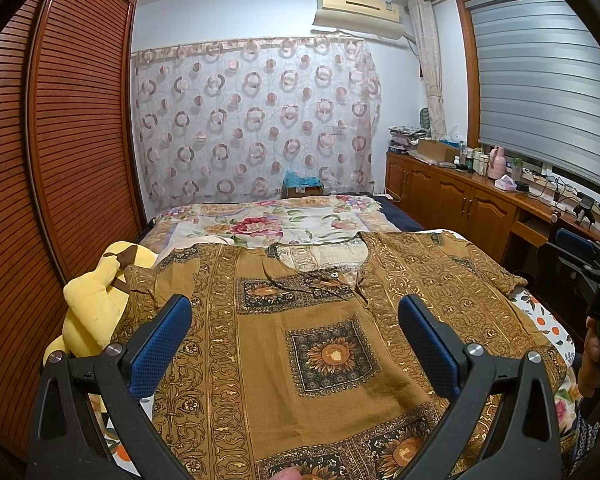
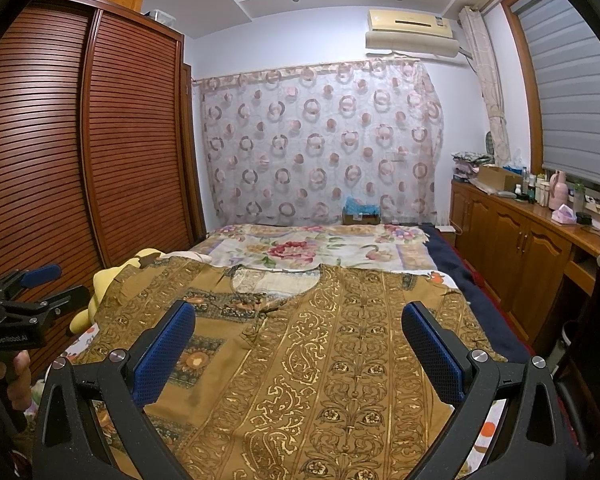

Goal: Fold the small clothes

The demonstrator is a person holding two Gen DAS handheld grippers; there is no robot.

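A brown and gold patterned short-sleeved top (image 1: 324, 344) lies spread flat on the bed, neckline toward the far end, sleeves out to both sides. It also fills the near part of the right wrist view (image 2: 320, 360). My left gripper (image 1: 296, 320) is open and empty, held above the top's lower left half. My right gripper (image 2: 300, 328) is open and empty above the top's right half. The right gripper also shows at the right edge of the left wrist view (image 1: 596, 280), and the left gripper at the left edge of the right wrist view (image 2: 40, 292).
A yellow plush toy (image 1: 96, 304) lies at the bed's left edge beside the left sleeve. A floral sheet (image 1: 276, 220) covers the far bed. A slatted wooden wardrobe (image 1: 60, 140) stands left. A wooden cabinet (image 1: 460, 196) with bottles and boxes runs along the right wall.
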